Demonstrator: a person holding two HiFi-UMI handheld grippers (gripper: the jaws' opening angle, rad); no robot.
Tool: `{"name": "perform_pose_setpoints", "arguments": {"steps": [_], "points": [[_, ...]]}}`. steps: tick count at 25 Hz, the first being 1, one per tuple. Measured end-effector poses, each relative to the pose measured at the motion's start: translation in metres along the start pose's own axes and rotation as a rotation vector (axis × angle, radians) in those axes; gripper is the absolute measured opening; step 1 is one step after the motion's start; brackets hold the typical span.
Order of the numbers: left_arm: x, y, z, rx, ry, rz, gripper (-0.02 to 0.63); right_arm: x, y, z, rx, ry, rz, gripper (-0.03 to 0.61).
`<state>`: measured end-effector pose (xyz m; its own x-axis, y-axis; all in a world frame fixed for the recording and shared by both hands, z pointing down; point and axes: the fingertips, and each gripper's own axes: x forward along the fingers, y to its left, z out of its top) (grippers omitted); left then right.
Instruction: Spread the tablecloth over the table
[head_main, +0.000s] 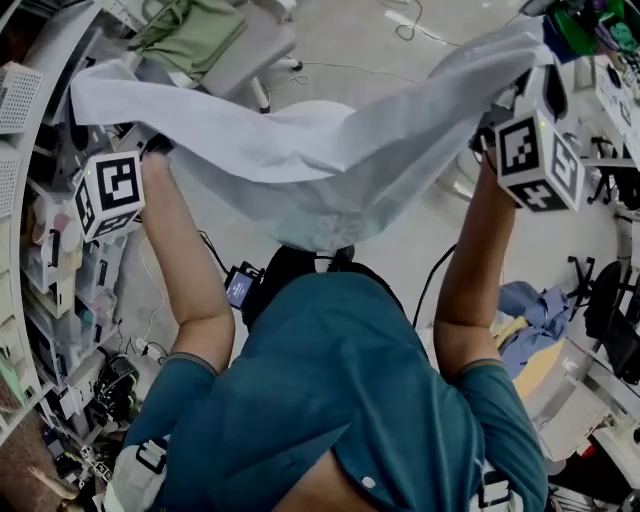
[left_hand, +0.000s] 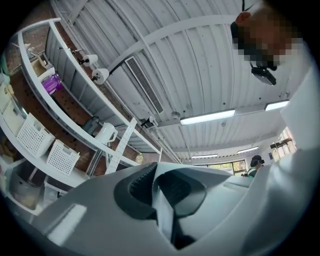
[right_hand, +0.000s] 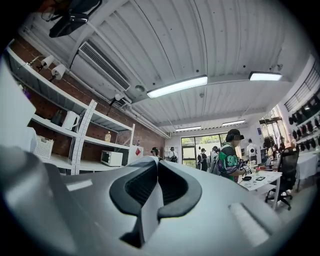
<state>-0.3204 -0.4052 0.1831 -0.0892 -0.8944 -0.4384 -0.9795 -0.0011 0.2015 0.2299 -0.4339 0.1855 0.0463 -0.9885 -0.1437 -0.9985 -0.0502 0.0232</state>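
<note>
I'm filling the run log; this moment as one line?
left gripper: shut on thin white fabric tablecloth | right gripper: shut on tablecloth | state: tablecloth aloft, sagging between both

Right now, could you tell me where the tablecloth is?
The tablecloth is held in the air across the top of the head view, stretched between the left gripper and the right gripper, both shut on it, sagging toward the person's teal shirt.

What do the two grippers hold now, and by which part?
The white tablecloth. The left gripper and the right gripper are each shut on a fold of its edge, one near each end; the middle sags between them.
</note>
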Motion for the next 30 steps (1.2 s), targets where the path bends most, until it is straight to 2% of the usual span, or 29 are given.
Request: {"name": "perform_pose_setpoints", "arguments": {"steps": [3, 7, 10, 13, 21, 30], "points": [[0.018, 0.009, -0.022, -0.020, 0.030, 0.000, -0.002, 0.020, -0.001, -0.011, -0.026, 0.032, -0.037, 0.014], [0.038, 0.009, -0.039, -0.035, 0.047, -0.018, -0.002, 0.042, -0.008, 0.004, -0.068, 0.006, -0.079, 0.014], [0.052, 0.012, -0.057, -0.040, 0.072, -0.023, -0.002, 0.064, -0.010, -0.006, -0.090, 0.012, -0.097, 0.014], [0.062, 0.019, -0.075, -0.037, 0.098, -0.024, -0.002, 0.087, -0.007, -0.041, -0.124, 0.068, -0.104, 0.014], [0.082, 0.037, -0.123, 0.002, 0.161, -0.016, -0.002, 0.108, 0.007, -0.145, -0.113, 0.250, -0.084, 0.014], [0.086, 0.075, -0.198, 0.057, 0.289, 0.046, -0.002, 0.119, 0.020, -0.221, -0.152, 0.364, -0.064, 0.015]]}}
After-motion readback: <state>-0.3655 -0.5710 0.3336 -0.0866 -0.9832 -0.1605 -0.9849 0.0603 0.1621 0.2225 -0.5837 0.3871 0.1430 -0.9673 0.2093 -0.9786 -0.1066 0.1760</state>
